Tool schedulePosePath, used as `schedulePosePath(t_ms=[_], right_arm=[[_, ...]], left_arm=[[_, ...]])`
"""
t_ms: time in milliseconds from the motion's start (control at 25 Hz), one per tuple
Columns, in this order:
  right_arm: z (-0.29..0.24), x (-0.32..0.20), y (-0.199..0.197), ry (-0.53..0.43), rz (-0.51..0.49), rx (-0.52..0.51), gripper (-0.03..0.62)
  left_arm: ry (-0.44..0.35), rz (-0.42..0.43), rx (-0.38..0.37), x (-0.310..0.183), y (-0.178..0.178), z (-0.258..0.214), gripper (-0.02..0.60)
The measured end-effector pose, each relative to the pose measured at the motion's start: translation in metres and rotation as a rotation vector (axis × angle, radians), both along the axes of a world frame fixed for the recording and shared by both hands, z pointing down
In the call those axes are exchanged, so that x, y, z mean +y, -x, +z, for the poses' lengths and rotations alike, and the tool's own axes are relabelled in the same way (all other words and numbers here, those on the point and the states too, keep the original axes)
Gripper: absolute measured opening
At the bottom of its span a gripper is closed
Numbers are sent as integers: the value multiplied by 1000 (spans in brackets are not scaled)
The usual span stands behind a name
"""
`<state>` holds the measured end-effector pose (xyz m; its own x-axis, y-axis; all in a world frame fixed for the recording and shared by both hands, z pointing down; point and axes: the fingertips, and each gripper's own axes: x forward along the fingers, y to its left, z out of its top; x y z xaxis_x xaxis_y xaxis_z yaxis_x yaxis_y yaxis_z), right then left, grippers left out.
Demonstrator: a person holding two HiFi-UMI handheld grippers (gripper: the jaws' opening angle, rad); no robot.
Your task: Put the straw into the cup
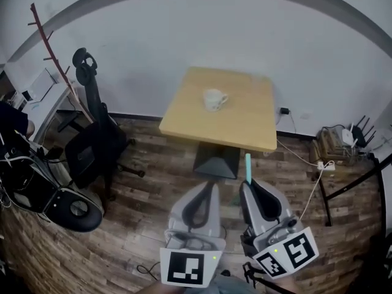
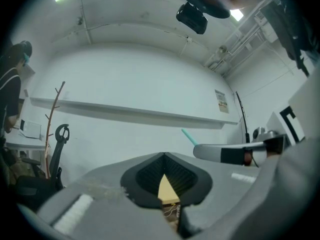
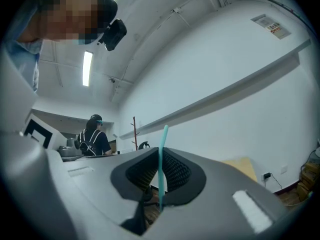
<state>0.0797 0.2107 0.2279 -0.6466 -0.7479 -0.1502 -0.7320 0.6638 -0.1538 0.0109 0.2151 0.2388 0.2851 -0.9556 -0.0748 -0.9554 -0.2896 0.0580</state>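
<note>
A white cup [image 1: 214, 98] stands upright on the small wooden table [image 1: 245, 127], near its middle. My right gripper [image 1: 250, 187] is shut on a teal straw [image 1: 248, 168] whose end sticks out past the jaws toward the table's near edge. In the right gripper view the straw [image 3: 161, 169] runs upright between the closed jaws of that gripper [image 3: 159, 181]. My left gripper [image 1: 211, 188] hangs beside it over the floor, shut and holding nothing. In the left gripper view the left gripper [image 2: 167, 191] shows a thin gap, and the straw [image 2: 188, 135] pokes from the other gripper.
A black office chair [image 1: 92, 146] stands left of the table, with a coat rack [image 1: 52, 57] behind it. Cables, a power strip and a router [image 1: 349, 138] lie on the floor at the right. A black table base [image 1: 215, 161] sits under the tabletop.
</note>
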Motion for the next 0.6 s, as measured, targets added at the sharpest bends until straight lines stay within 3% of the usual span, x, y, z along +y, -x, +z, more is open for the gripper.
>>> schedulePosePath(t_ms=[280,600], right_arm=[[-24,-45,27,-63,17,9,31],[-38,-74,28,-95,44,32,31]], left_arm=[[-45,9,13,-48,33,-18,17],[-55,34,38,-80,35,-21,17]])
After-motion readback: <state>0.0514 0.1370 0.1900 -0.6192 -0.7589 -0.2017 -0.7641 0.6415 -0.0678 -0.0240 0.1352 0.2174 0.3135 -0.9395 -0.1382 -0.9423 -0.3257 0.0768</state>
